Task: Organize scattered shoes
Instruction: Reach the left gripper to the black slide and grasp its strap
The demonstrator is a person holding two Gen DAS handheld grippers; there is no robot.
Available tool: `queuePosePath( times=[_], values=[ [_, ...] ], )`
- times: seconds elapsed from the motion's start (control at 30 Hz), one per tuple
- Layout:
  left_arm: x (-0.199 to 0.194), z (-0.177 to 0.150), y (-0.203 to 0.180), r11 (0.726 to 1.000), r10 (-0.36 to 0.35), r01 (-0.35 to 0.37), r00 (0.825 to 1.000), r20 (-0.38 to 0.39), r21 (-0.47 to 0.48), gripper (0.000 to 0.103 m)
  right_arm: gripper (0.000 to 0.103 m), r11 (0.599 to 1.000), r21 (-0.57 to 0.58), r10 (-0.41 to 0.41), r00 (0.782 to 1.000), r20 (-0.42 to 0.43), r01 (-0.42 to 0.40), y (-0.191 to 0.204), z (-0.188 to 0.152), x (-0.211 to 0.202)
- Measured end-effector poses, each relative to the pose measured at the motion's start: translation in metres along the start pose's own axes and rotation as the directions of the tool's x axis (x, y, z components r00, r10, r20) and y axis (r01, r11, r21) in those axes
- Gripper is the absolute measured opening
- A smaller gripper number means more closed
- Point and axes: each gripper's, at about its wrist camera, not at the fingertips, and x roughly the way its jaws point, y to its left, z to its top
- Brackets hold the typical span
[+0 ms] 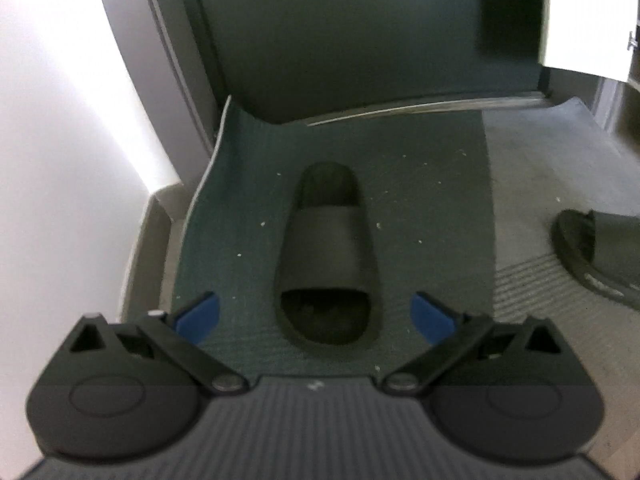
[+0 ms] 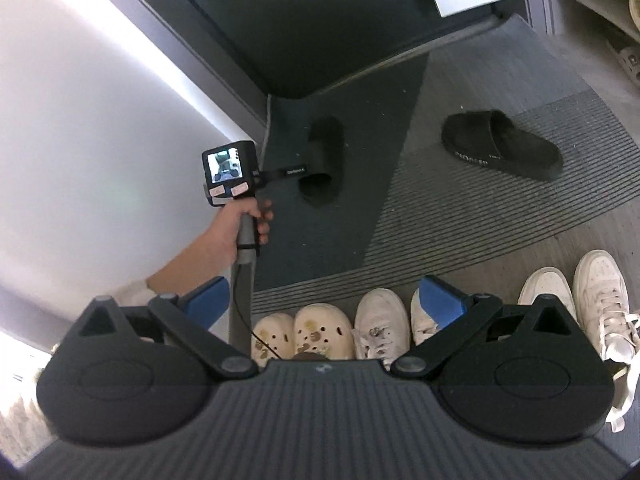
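A black slide sandal point(image 1: 328, 256) lies on the dark mat, heel end toward me. My left gripper point(image 1: 316, 316) hovers open just behind it, blue pads point(image 1: 200, 314) on either side of the heel and not touching. The same slide point(image 2: 326, 160) shows in the right wrist view in front of the left gripper's handle point(image 2: 232, 172), held by a hand. Its mate, a second black slide point(image 2: 502, 144), lies on its side on the striped mat, also at the right edge point(image 1: 600, 252) of the left wrist view. My right gripper point(image 2: 324, 304) hangs open and empty above a shoe row.
Along the mat's near edge stand cream clogs point(image 2: 304, 332), white sneakers point(image 2: 380, 320) and another white pair point(image 2: 596, 296). A dark door point(image 2: 304, 20) and white wall point(image 1: 60, 120) bound the mat. A shoe shelf point(image 2: 616, 8) is at the far right.
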Motion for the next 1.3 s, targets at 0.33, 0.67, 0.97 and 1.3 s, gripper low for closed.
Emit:
queuePosePath(
  times=[0.33, 0.67, 0.97, 1.3],
  values=[
    [0.065, 0.016, 0.002, 0.994, -0.032, 0.031, 0.999, -0.010, -0.105, 0.103, 0.103, 1.000, 0.006, -0.027, 0.998, -0.057, 0.028, -0.009, 0.021, 0.054],
    [0.101, 0.016, 0.017, 0.987, -0.023, 0.014, 0.998, -0.059, -0.157, 0.103, 0.103, 0.998, 0.051, -0.041, 0.997, -0.070, 0.045, -0.021, 0.032, 0.068],
    [0.118, 0.018, 0.015, 0.983, -0.029, 0.011, 0.995, -0.094, -0.183, 0.103, 0.103, 0.999, 0.047, -0.013, 0.996, -0.084, 0.017, -0.017, 0.035, 0.072],
    [0.140, 0.022, 0.014, 0.972, -0.020, -0.019, 0.986, -0.163, -0.234, 0.100, 0.103, 0.998, 0.056, -0.013, 0.998, -0.067, 0.016, -0.019, 0.038, 0.062]
  ],
)
